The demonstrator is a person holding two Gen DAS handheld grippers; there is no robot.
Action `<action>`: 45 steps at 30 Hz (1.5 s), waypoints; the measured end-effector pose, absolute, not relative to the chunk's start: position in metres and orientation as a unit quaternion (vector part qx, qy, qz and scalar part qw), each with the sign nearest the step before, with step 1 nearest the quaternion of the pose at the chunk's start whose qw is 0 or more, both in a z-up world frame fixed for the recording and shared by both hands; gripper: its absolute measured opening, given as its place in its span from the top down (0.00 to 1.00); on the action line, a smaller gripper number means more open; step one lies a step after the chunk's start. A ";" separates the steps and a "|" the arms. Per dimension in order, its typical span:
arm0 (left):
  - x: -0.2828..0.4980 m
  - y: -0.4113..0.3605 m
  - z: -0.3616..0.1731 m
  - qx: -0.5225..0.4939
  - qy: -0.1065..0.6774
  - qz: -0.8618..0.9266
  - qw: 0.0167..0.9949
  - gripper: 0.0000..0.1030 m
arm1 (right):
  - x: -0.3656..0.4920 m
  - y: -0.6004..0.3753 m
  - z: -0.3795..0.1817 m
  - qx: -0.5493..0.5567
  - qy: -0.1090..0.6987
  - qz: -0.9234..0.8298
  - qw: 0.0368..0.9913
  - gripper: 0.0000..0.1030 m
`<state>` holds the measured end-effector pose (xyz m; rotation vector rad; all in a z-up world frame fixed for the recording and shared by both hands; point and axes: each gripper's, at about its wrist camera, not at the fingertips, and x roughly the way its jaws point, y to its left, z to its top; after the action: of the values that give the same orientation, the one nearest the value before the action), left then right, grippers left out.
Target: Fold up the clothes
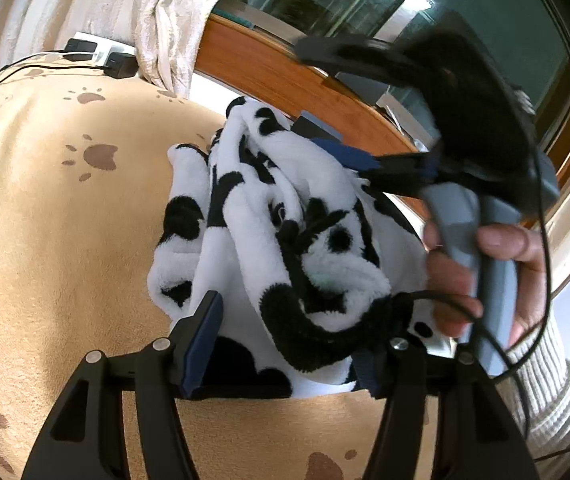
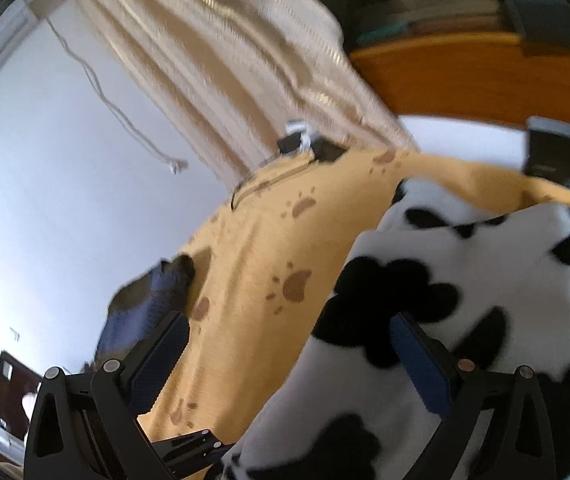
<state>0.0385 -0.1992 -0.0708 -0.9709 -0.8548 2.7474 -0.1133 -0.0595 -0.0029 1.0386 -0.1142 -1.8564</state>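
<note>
Cow-print garment (image 1: 285, 216) bunched on paw-print blanket (image 1: 65, 220).

Tan blanket (image 1: 45, 240) with brown paw prints is covering the surface. Cream curtain (image 1: 165, 20) is hanging at the far edge; its cord (image 2: 97, 84) is dangling against a white wall (image 2: 45, 200). Power strip (image 1: 89, 50) with black adapters is lying by the curtain hem. Orange wooden ledge (image 1: 285, 80) is running under a dark window (image 1: 465, 8).
</note>
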 end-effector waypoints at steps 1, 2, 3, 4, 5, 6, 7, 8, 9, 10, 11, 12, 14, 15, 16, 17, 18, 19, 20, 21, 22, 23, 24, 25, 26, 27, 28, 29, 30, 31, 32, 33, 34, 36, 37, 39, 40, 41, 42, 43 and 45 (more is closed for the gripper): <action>0.039 -0.200 -0.071 -0.319 -0.282 0.904 0.050 0.34 | -0.113 -0.053 0.002 0.421 -0.051 -0.768 0.480 0.01; 0.038 -0.200 -0.071 -0.319 -0.282 0.903 0.050 0.34 | -0.112 -0.046 0.006 0.411 -0.042 -0.784 0.463 0.01; 0.038 -0.201 -0.071 -0.319 -0.282 0.903 0.049 0.34 | -0.110 -0.040 0.010 0.402 -0.034 -0.798 0.448 0.01; 0.038 -0.202 -0.071 -0.318 -0.283 0.904 0.048 0.33 | -0.109 -0.035 0.013 0.393 -0.024 -0.811 0.433 0.01; 0.039 -0.203 -0.071 -0.317 -0.285 0.904 0.046 0.32 | -0.106 -0.027 0.016 0.383 -0.012 -0.828 0.409 0.01; 0.039 -0.204 -0.071 -0.315 -0.287 0.904 0.044 0.31 | -0.104 -0.019 0.018 0.375 -0.001 -0.843 0.386 0.01; 0.039 -0.206 -0.071 -0.315 -0.290 0.903 0.037 0.24 | -0.103 -0.012 0.019 0.368 0.006 -0.855 0.366 0.01; 0.040 -0.208 -0.071 -0.314 -0.292 0.903 0.029 0.21 | -0.102 -0.004 0.019 0.362 0.012 -0.865 0.346 0.01; 0.040 -0.210 -0.073 -0.314 -0.299 0.901 0.027 0.21 | -0.101 0.003 0.017 0.359 0.017 -0.875 0.326 0.01; 0.039 -0.212 -0.074 -0.314 -0.306 0.899 0.026 0.21 | -0.100 0.011 0.015 0.355 0.022 -0.883 0.305 0.01; 0.039 -0.213 -0.075 -0.315 -0.310 0.897 0.025 0.21 | -0.099 0.019 0.013 0.353 0.027 -0.891 0.285 0.01; 0.038 -0.213 -0.077 -0.316 -0.314 0.895 0.025 0.20 | -0.100 0.026 0.008 0.354 0.031 -0.895 0.269 0.01; 0.036 -0.212 -0.078 -0.316 -0.309 0.897 0.022 0.20 | -0.100 0.040 -0.001 0.356 0.039 -0.903 0.238 0.01; 0.037 -0.211 -0.078 -0.315 -0.306 0.898 0.021 0.20 | -0.100 0.044 -0.004 0.359 0.043 -0.903 0.231 0.01; 0.037 -0.209 -0.077 -0.314 -0.302 0.900 0.020 0.20 | -0.099 0.047 -0.008 0.361 0.048 -0.904 0.224 0.01; 0.038 -0.207 -0.077 -0.313 -0.299 0.901 0.019 0.20 | -0.098 0.049 -0.011 0.361 0.055 -0.905 0.219 0.01; 0.040 -0.207 -0.076 -0.310 -0.299 0.902 0.019 0.20 | -0.096 0.049 -0.013 0.359 0.063 -0.906 0.216 0.01; 0.042 -0.206 -0.075 -0.307 -0.299 0.903 0.019 0.20 | -0.094 0.047 -0.013 0.356 0.070 -0.907 0.215 0.01; 0.043 -0.206 -0.074 -0.305 -0.300 0.904 0.019 0.20 | -0.092 0.045 -0.012 0.350 0.077 -0.908 0.215 0.01; 0.043 -0.205 -0.073 -0.304 -0.299 0.904 0.017 0.20 | -0.088 0.043 -0.010 0.342 0.084 -0.911 0.215 0.01; 0.043 -0.205 -0.073 -0.304 -0.297 0.905 0.016 0.20 | -0.085 0.040 -0.008 0.334 0.091 -0.913 0.217 0.01; 0.043 -0.203 -0.073 -0.305 -0.294 0.906 0.014 0.20 | -0.082 0.035 -0.005 0.329 0.098 -0.913 0.222 0.01; 0.043 -0.203 -0.073 -0.305 -0.290 0.907 0.011 0.20 | -0.080 0.026 -0.006 0.326 0.109 -0.910 0.232 0.01; 0.043 -0.202 -0.072 -0.305 -0.285 0.909 0.008 0.20 | -0.079 0.016 -0.007 0.323 0.120 -0.907 0.241 0.01; 0.043 -0.201 -0.071 -0.304 -0.280 0.911 0.005 0.20 | -0.078 0.007 -0.008 0.320 0.132 -0.904 0.251 0.01; 0.043 -0.201 -0.070 -0.304 -0.275 0.912 0.001 0.20 | -0.077 -0.003 -0.010 0.319 0.145 -0.900 0.260 0.01; 0.044 -0.200 -0.069 -0.303 -0.270 0.914 -0.002 0.20 | -0.075 -0.013 -0.016 0.324 0.165 -0.892 0.269 0.01; 0.045 -0.200 -0.067 -0.301 -0.262 0.917 -0.008 0.20 | -0.074 -0.024 -0.022 0.330 0.185 -0.883 0.278 0.01; 0.045 -0.199 -0.066 -0.300 -0.256 0.919 -0.016 0.20 | -0.073 -0.034 -0.028 0.333 0.204 -0.876 0.284 0.01; 0.046 -0.200 -0.065 -0.299 -0.252 0.920 -0.022 0.20 | -0.070 -0.041 -0.033 0.329 0.222 -0.874 0.282 0.01; 0.047 -0.201 -0.064 -0.299 -0.250 0.921 -0.027 0.20 | -0.068 -0.047 -0.036 0.326 0.238 -0.871 0.280 0.01; 0.047 -0.201 -0.064 -0.298 -0.247 0.921 -0.032 0.20 | -0.068 -0.051 -0.038 0.327 0.243 -0.868 0.282 0.01; 0.048 -0.202 -0.063 -0.298 -0.247 0.921 -0.033 0.20 | -0.069 -0.052 -0.039 0.332 0.242 -0.867 0.283 0.01; 0.048 -0.202 -0.063 -0.299 -0.248 0.921 -0.033 0.20 | -0.072 -0.052 -0.041 0.341 0.236 -0.863 0.288 0.01; 0.048 -0.202 -0.063 -0.299 -0.248 0.921 -0.033 0.20 | -0.074 -0.050 -0.043 0.346 0.232 -0.862 0.290 0.01; 0.048 -0.202 -0.062 -0.296 -0.247 0.922 -0.033 0.20 | -0.077 -0.048 -0.046 0.351 0.224 -0.861 0.293 0.01; 0.049 -0.202 -0.061 -0.294 -0.246 0.923 -0.034 0.20 | -0.076 -0.047 -0.048 0.348 0.222 -0.863 0.292 0.01; 0.049 -0.202 -0.060 -0.291 -0.244 0.924 -0.036 0.20 | -0.075 -0.047 -0.050 0.346 0.220 -0.864 0.291 0.01; 0.050 -0.202 -0.059 -0.288 -0.242 0.925 -0.039 0.20 | -0.074 -0.047 -0.052 0.342 0.219 -0.867 0.290 0.01; 0.051 -0.203 -0.058 -0.285 -0.241 0.927 -0.042 0.20 | -0.070 -0.047 -0.054 0.335 0.222 -0.870 0.286 0.01; 0.052 -0.204 -0.057 -0.281 -0.243 0.927 -0.045 0.20 | -0.066 -0.048 -0.057 0.322 0.226 -0.875 0.281 0.01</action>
<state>0.0518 -0.2040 -0.0571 -0.9086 -0.7867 3.0000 -0.0664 -0.0478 -0.0572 0.8642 0.6043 -2.3456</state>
